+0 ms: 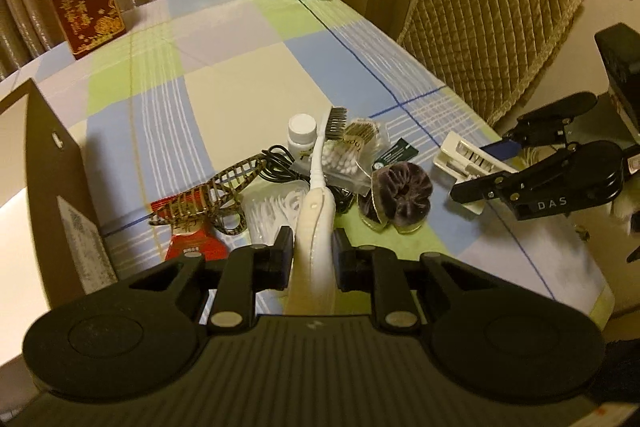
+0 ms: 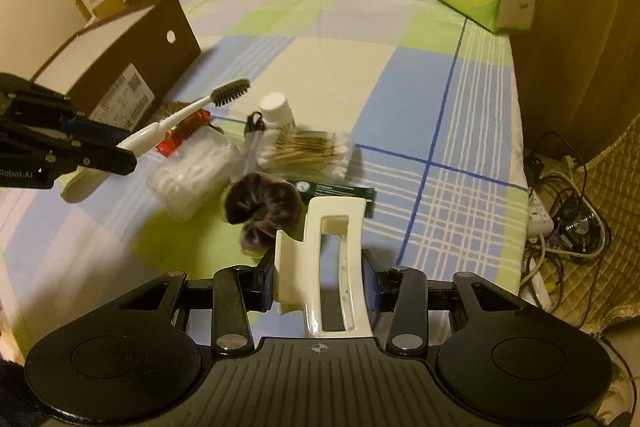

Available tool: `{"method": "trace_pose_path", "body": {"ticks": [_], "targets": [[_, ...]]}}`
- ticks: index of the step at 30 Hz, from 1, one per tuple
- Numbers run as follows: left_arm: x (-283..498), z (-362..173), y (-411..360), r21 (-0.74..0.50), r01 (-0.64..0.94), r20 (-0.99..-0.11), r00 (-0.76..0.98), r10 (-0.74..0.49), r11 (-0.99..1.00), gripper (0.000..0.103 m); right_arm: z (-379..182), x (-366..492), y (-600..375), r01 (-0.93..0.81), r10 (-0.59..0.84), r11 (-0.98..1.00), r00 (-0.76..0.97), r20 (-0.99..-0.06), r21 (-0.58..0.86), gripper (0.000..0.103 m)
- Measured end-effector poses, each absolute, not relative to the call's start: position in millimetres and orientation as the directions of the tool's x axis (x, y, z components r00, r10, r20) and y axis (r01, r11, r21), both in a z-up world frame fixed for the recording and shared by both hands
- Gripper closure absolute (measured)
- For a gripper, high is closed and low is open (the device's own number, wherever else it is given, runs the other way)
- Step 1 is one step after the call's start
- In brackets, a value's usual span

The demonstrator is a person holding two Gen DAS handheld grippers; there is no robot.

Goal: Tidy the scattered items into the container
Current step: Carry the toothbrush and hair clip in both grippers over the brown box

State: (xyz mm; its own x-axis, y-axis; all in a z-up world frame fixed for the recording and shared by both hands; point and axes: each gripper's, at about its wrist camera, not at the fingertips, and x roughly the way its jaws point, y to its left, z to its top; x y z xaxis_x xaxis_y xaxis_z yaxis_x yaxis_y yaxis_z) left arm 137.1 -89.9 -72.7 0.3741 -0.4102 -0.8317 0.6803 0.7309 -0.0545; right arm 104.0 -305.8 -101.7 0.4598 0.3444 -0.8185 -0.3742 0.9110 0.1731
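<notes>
The left claw [image 1: 312, 251] grips the white handle of a toothbrush [image 1: 320, 163], its pads pressed close on either side; the dark bristles point away toward twelve o'clock, above the pile. The right claw [image 2: 318, 285] clamps a cream hair clip [image 2: 334, 227] between its pads, jaws set partway apart by the clip's width.

The rest lies scattered on the checked cloth of the surface [image 1: 240, 67]. In the left wrist view a white pill bottle [image 1: 302, 131] stands at eleven o'clock from the bristles, a bag of cotton swabs [image 1: 344, 163] just beside the brush at three o'clock, a dark velvet scrunchie [image 1: 400, 195] at four o'clock, a brown patterned hair claw clip [image 1: 216, 191] at nine o'clock lying over a red packet [image 1: 192, 243], and a bag of white floss picks [image 1: 272, 207] beneath the handle. A black cable [image 1: 276, 163] coils near the bottle.

The brown cardboard box [image 2: 132, 59] sits open at ten o'clock from the pile in the right wrist view, well apart from both claws.
</notes>
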Motion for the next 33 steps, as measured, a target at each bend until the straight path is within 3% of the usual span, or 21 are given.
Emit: {"method": "trace_pose_path", "body": {"ticks": [33], "targets": [[96, -3, 38, -0.063, 0.568, -0.740, 0.525, -0.421, 0.820, 0.087, -32, 68, -148, -0.497, 0.466, 0.845, 0.503, -0.728, 0.198, 0.064]]}}
